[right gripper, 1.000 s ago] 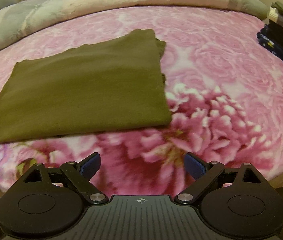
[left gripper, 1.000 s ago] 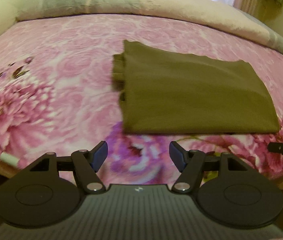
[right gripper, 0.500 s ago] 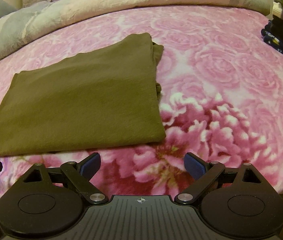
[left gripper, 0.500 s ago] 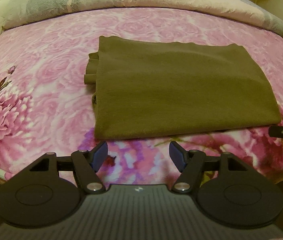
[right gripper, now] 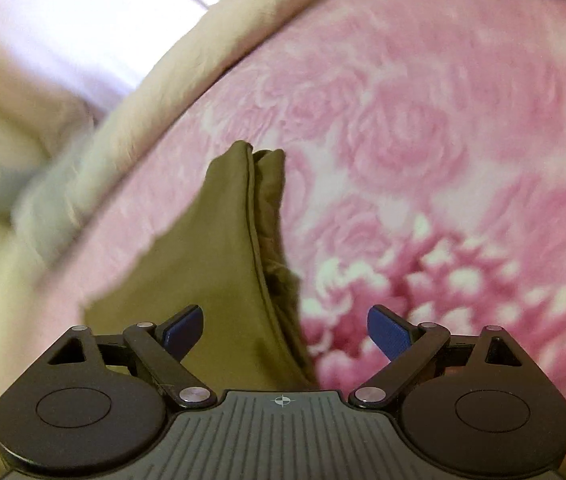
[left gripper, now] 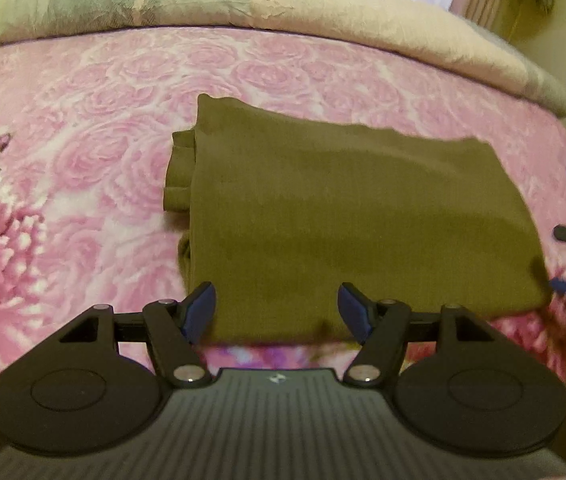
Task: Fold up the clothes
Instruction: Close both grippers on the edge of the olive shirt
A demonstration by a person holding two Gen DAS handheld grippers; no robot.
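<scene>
Folded garment (left gripper: 347, 216) lies mid-bedspread (left gripper: 83, 152), w/ duvet (left gripper: 203, 4) behind along far edge.

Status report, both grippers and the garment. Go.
Left gripper open, at near edge of olive garment. Right gripper open, straddling its right edge, nothing gripped. Garment folded flat on pink floral bedspread. Nothing in the way.

The folded olive-green cloth garment (left gripper: 355, 220) looked matt and finely woven; the pink rose-printed bedspread (left gripper: 95, 168) beneath appeared plush; the pale rumpled quilt (left gripper: 323, 12) crinkled.
</scene>
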